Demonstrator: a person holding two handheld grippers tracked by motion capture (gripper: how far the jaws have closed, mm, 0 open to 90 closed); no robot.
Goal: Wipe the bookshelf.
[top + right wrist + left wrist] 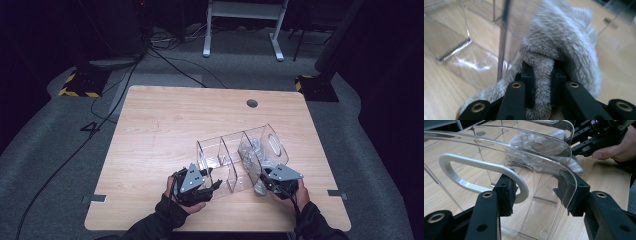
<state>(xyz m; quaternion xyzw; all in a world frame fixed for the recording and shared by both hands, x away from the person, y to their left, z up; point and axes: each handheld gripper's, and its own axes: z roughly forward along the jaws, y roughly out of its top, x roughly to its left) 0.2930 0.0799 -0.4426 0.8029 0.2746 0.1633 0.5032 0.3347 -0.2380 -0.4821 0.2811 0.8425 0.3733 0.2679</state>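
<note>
Soft grey cloth [564, 47], pinched in right gripper [543, 72], bunches limply beside clear organizer [544, 195] that left gripper [539, 195] clamps.

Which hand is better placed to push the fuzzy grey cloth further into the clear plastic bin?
Right: the right gripper is shut on the fuzzy grey cloth at the bin's opening. The left gripper clamps the clear plastic bin by its wall, steadying it.
</note>
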